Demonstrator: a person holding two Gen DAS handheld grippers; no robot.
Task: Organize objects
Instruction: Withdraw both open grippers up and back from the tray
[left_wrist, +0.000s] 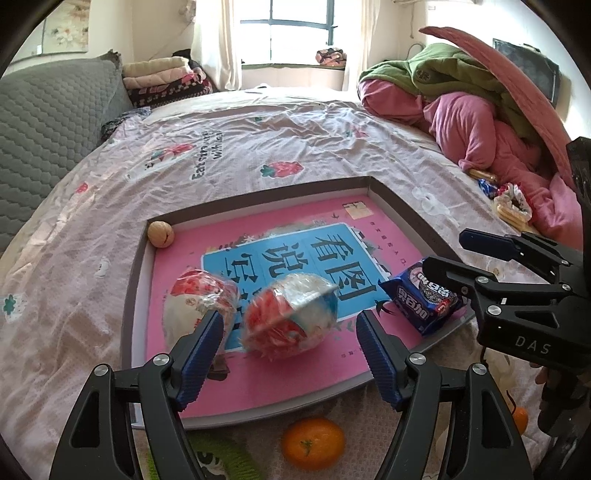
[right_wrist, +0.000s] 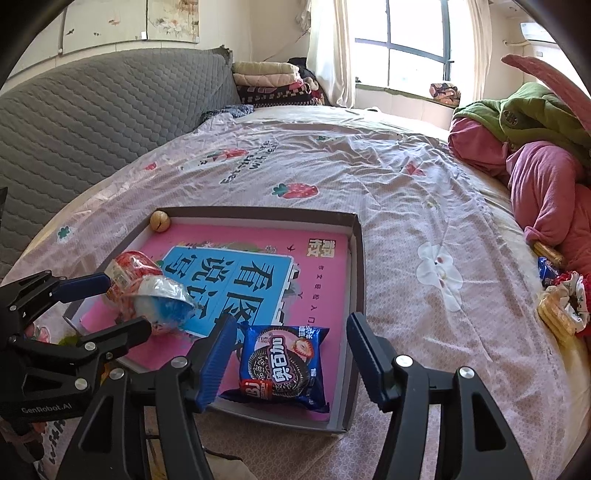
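Left gripper (left_wrist: 290, 338) fingers spread around wrapped bun (left_wrist: 291, 317) in tray (left_wrist: 402, 206), likely placing it; right gripper (right_wrist: 291, 354) spread over cookie pack (right_wrist: 282, 363).

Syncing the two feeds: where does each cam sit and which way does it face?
Left wrist: on the left claw, facing down the bed toward the window; open fingers frame a wrapped ball in the tray; right claw enters at right.
Right wrist: on the right claw, same heading, over the cookie pack; left claw enters at left.
Shared: tray, ball, cookie pack, walnut.
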